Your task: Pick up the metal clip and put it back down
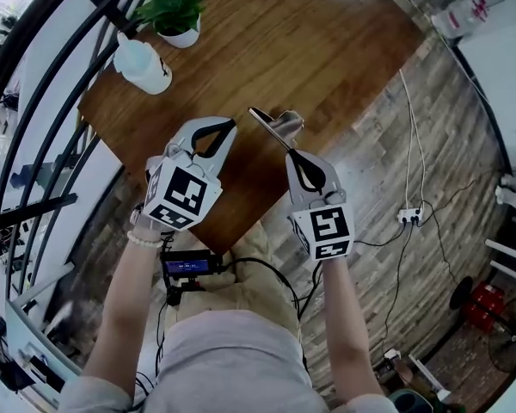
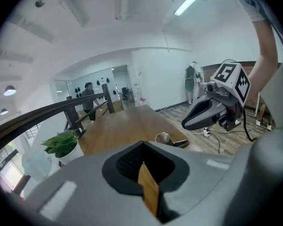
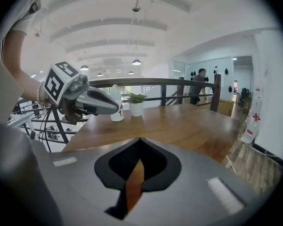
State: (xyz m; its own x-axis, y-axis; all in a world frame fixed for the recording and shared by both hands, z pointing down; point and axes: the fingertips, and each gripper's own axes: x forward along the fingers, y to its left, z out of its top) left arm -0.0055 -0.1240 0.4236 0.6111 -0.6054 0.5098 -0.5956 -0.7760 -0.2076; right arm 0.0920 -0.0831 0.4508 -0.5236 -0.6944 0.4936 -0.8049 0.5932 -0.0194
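Shut and empty on right tool [image 1: 291, 152]; same on left tool [image 1: 230, 126]. Find metal clip [image 1: 277, 126] lying on counter [image 1: 327, 41], 11 o'clock just off right tip. Open wide, drop straight, pinch handles squarely, lift slow, avoid skidding.

Most of the tabletop [image 1: 327, 41] is bare from the middle of the frame to the upper right, so there is wide room to pass there. Its obstacles stand together at the upper-left corner: a potted plant [image 1: 176, 9] and, just below it, a white bottle [image 1: 143, 64]. A dark railing [image 1: 112, 11] closes off the left side. Near the tabletop's lower edge, a metal clip [image 1: 276, 125] shows just above the right gripper [image 1: 290, 151], with a narrow gap to the left gripper [image 1: 231, 124]. At right, cables [image 1: 411, 153] and a power strip [image 1: 410, 216] lie on the floor [image 1: 370, 170], well apart from the tabletop.
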